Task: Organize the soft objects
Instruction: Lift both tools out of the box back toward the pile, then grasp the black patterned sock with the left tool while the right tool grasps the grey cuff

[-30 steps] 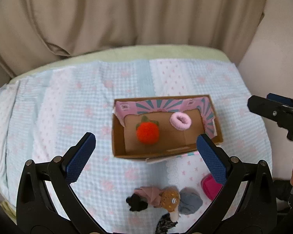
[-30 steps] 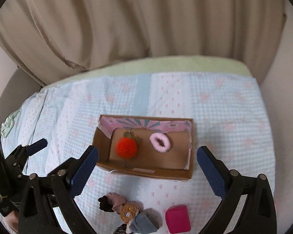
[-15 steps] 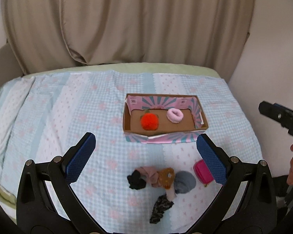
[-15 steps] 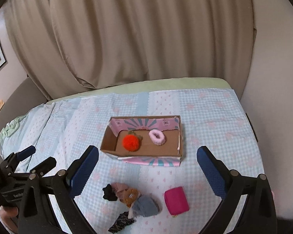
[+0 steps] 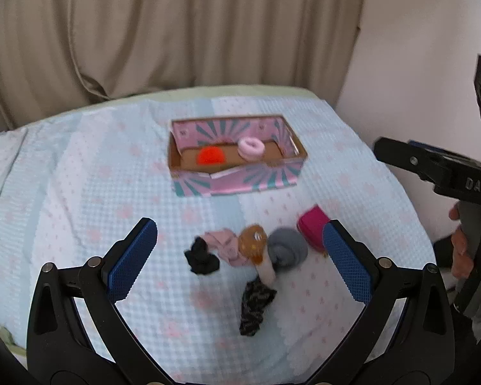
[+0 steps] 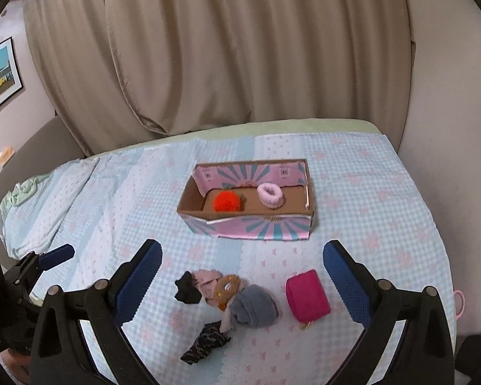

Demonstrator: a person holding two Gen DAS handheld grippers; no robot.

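The left gripper (image 5: 237, 256) is hovering wide apart, holding nothing, above a pile on the bed (image 6: 384, 199): black scrunchie (image 6: 186, 290), pink cloth (image 6: 206, 280), brown plush (image 6: 227, 288), grey sock roll (image 6: 255, 309), with a magenta pouch (image 6: 308, 295) lying just beside. The right gripper (image 6: 240, 276) is also gaping wide, empty. Farther back, the cardboard box (image 6: 250, 224) is holding a red pompom (image 6: 226, 201) and pink scrunchie (image 6: 270, 195)
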